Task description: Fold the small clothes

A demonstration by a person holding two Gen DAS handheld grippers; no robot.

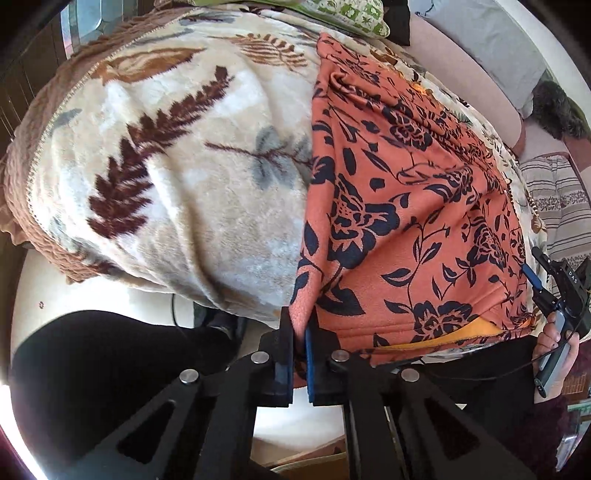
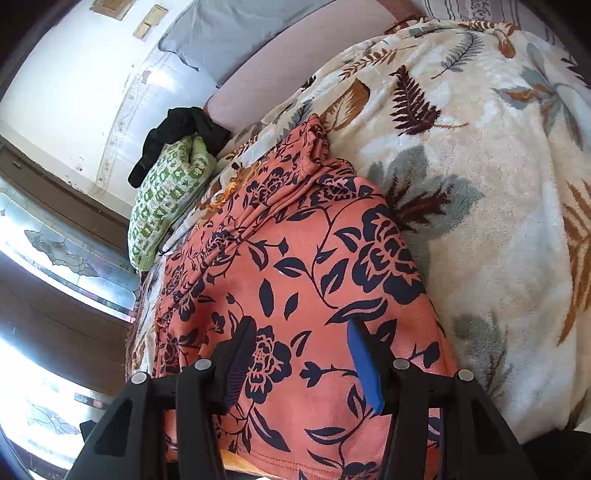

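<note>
While the left gripper (image 1: 300, 332) pinches the floral garment (image 1: 406, 206) (corner), right gripper (image 2: 301, 354) gapes.

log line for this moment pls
left gripper: shut on orange floral garment corner | right gripper: open above garment | surface: leaf-print blanket

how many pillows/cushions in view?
2. A green patterned cushion lies beyond the orange floral garment, under dark clothing; a grey pillow leans at the wall. Others may be hidden.
</note>
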